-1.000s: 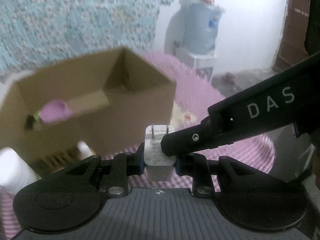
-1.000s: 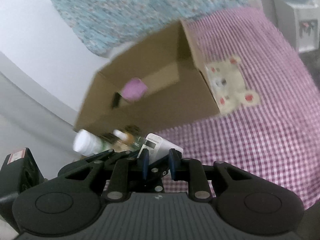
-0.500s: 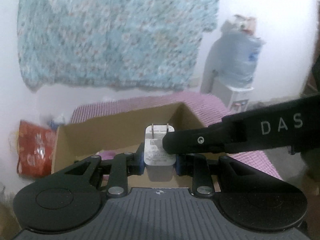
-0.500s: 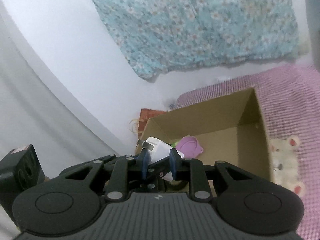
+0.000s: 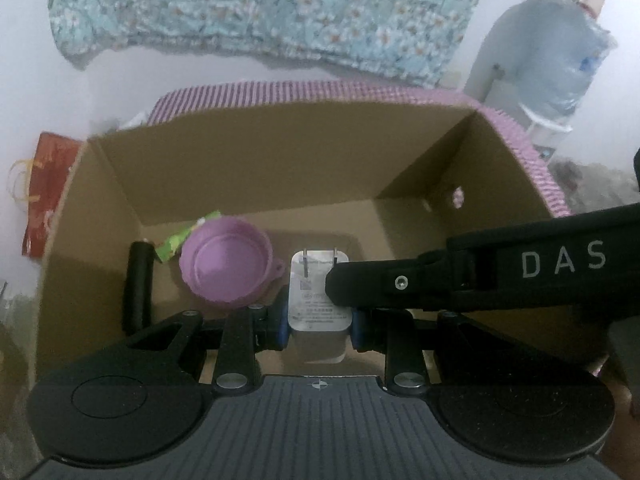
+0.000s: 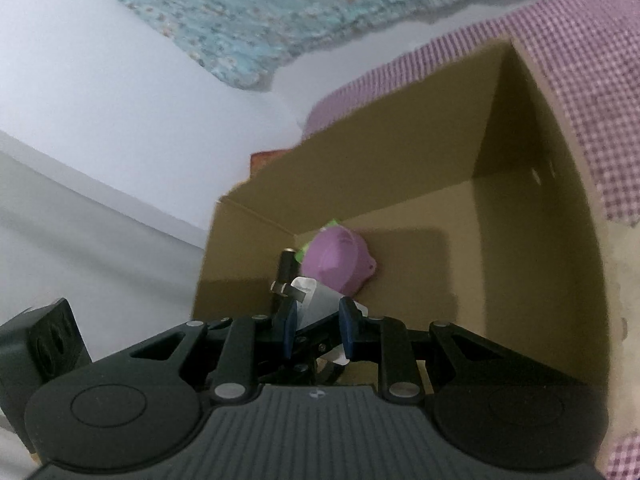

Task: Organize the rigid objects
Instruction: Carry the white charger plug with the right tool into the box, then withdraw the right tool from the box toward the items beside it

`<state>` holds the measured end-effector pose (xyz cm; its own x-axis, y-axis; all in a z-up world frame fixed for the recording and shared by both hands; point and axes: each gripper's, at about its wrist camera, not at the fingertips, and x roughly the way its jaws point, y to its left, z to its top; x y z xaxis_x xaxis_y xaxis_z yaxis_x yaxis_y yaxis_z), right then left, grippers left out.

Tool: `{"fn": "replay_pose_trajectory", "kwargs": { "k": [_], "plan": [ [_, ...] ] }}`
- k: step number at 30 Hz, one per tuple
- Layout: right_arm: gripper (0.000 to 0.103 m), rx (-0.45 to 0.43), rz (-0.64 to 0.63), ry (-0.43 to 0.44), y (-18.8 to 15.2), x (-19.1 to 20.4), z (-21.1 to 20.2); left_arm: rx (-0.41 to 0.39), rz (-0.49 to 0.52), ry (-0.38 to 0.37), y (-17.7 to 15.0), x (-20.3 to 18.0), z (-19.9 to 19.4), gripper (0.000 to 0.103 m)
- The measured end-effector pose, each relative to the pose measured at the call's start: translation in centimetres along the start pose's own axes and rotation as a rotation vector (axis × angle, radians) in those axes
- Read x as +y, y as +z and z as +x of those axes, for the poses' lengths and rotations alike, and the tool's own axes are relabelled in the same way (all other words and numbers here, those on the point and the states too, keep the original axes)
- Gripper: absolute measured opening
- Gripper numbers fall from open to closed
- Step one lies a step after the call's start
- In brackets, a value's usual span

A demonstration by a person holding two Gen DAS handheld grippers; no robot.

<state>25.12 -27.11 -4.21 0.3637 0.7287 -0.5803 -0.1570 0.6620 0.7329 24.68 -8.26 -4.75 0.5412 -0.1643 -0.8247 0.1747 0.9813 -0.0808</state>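
A white wall charger (image 5: pixel 316 300) with two metal prongs is held over the open cardboard box (image 5: pixel 248 160). My left gripper (image 5: pixel 320 322) is shut on its sides. My right gripper (image 6: pixel 318 326) is shut on the same charger (image 6: pixel 320 300) from the other direction; its finger (image 5: pixel 400 284) crosses the left wrist view from the right. Inside the box lie a purple lid (image 5: pixel 226 266), a black cylinder (image 5: pixel 138 284) and a green packet (image 5: pixel 180 240). The box (image 6: pixel 400 200), lid (image 6: pixel 336 262) and cylinder (image 6: pixel 286 270) show in the right wrist view too.
The box sits on a purple checked cloth (image 6: pixel 580 60). A red bag (image 5: pixel 44 188) stands left of the box. A floral curtain (image 5: pixel 280 8) hangs behind. A water bottle on a dispenser (image 5: pixel 560 52) stands at the far right.
Both grippers have carried the charger from beside the box up over its rim and now hold it above the box's inside, near the purple lid.
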Motion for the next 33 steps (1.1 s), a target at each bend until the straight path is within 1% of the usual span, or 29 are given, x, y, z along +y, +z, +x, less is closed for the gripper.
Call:
{"fn": "replay_pose_trajectory", "kwargs": {
  "k": [10,16,18,20,21,23,25,27,29,31,32,33],
  "plan": [
    [0.026,0.036,-0.009,-0.022,-0.4,-0.4,1.1,0.039,-0.01,0.016,-0.3,0.1,1.1,0.026],
    [0.026,0.043,0.002,-0.021,-0.7,-0.6,0.9,0.042,-0.012,0.005,-0.5,0.1,0.5,0.031],
    [0.026,0.032,0.006,-0.014,-0.8,-0.6,0.4,0.025,-0.018,-0.002,-0.4,0.1,-0.3,0.036],
    [0.026,0.004,0.001,-0.002,-1.0,-0.3,-0.7,0.011,-0.022,-0.002,-0.3,0.2,-1.1,0.053],
    [0.026,-0.014,0.001,0.003,-1.1,-0.2,-1.3,-0.001,-0.025,-0.008,-0.2,0.2,-1.8,0.057],
    [0.025,-0.056,0.012,0.024,-1.5,-0.2,-2.9,-0.033,-0.033,-0.028,-0.2,0.3,-3.1,0.071],
    [0.025,-0.101,0.032,0.051,-2.0,-0.2,-4.7,-0.074,-0.037,-0.049,-0.3,0.4,-4.7,0.075],
    [0.025,-0.157,0.052,0.075,-3.0,-0.1,-6.8,-0.112,-0.026,-0.046,-0.6,0.1,-6.4,0.079],
    [0.025,-0.212,0.062,0.093,-4.4,0.2,-8.8,-0.155,-0.005,-0.056,-1.2,-0.4,-8.2,0.088],
    [0.025,-0.259,0.076,0.112,-5.7,0.5,-10.6,-0.19,0.015,-0.066,-1.8,-0.8,-9.5,0.094],
    [0.025,-0.281,0.082,0.115,-6.4,0.7,-11.5,-0.206,0.027,-0.073,-2.2,-1.1,-10.3,0.096],
    [0.026,-0.301,0.085,0.116,-7.1,0.9,-12.2,-0.216,0.035,-0.079,-2.4,-1.2,-10.8,0.096]
  ]
}}
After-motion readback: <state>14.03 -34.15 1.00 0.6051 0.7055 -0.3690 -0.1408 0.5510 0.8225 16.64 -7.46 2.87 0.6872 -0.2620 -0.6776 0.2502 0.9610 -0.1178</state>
